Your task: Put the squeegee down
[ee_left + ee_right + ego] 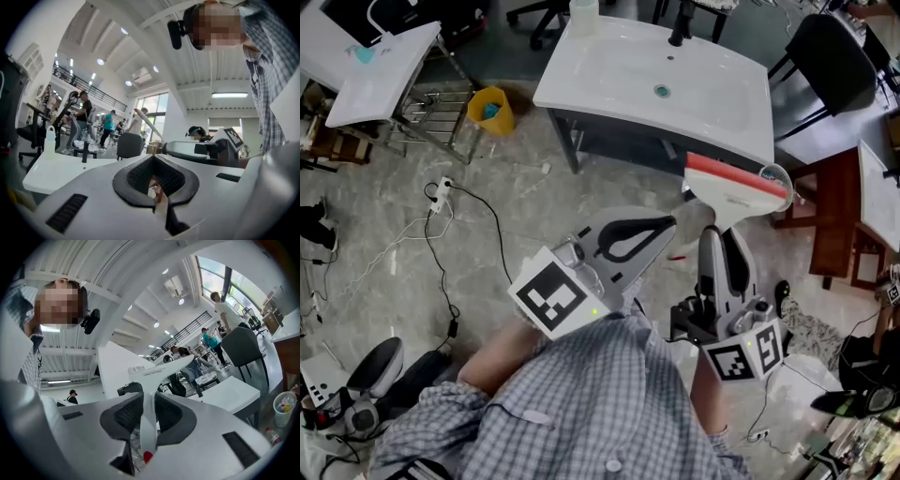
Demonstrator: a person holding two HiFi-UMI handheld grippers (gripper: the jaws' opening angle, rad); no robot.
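Note:
The squeegee (736, 187) has a white handle and a long head with a red blade. It hangs level in the air just in front of the white sink basin (619, 70). My right gripper (719, 236) is shut on the handle, which runs up between the black pads (123, 416) to the white head (161, 373) in the right gripper view. My left gripper (664, 225) sits to the left of it, apart from the squeegee, with its jaws shut on nothing. In the left gripper view its pads (138, 178) meet around an empty gap, with the squeegee blade (147, 123) beyond.
The basin stands on a dark frame with a black faucet (680, 23) at its back. A yellow bin (490, 109) and loose cables (441, 197) lie on the marble floor to the left. A black chair (834, 56) and a wooden table (834, 216) stand at the right.

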